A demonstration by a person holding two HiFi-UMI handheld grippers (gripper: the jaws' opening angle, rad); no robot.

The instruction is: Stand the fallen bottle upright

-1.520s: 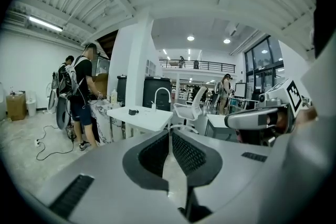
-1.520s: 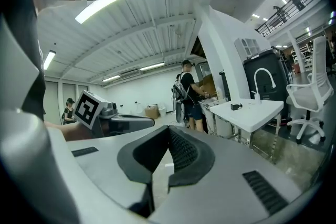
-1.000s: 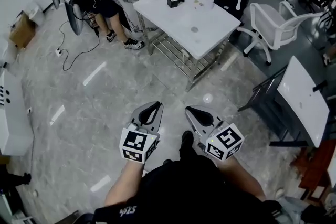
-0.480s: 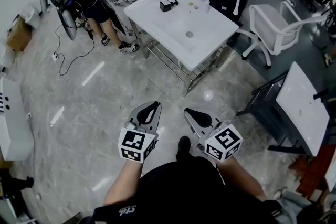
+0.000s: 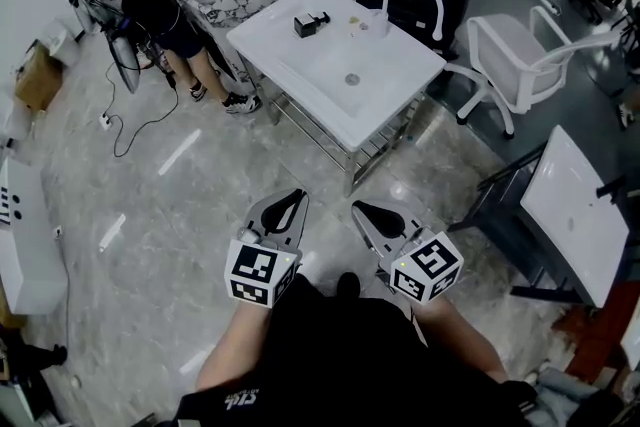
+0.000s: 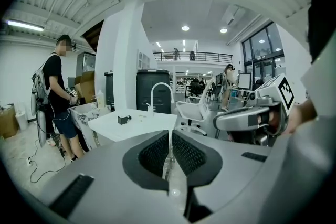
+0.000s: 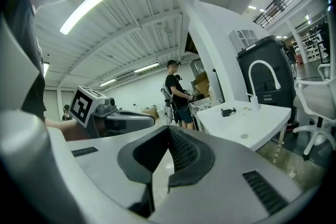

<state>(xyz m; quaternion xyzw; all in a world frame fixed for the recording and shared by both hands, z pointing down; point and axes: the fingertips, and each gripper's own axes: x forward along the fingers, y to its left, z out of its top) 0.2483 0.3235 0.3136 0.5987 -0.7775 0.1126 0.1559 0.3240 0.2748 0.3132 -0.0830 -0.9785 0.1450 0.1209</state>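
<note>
We hold the left gripper (image 5: 292,203) and the right gripper (image 5: 365,211) low and side by side, each with its fingers pressed together on nothing, probably because the worktop (image 5: 320,65) is well apart from us. The bottle (image 5: 378,21) is probably the small pale thing near its far edge, too small to tell how it lies. Open floor (image 5: 200,205) leads to the near edge, and a white chair (image 5: 520,55) crowds the right side.

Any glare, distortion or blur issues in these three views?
Head view: sharp but barrel-bent at the edges, with lamp glare on the glossy floor. Left gripper view: fisheye circle with black corners, bright windows. Right gripper view: same fisheye, ceiling strip light blown out.
</note>
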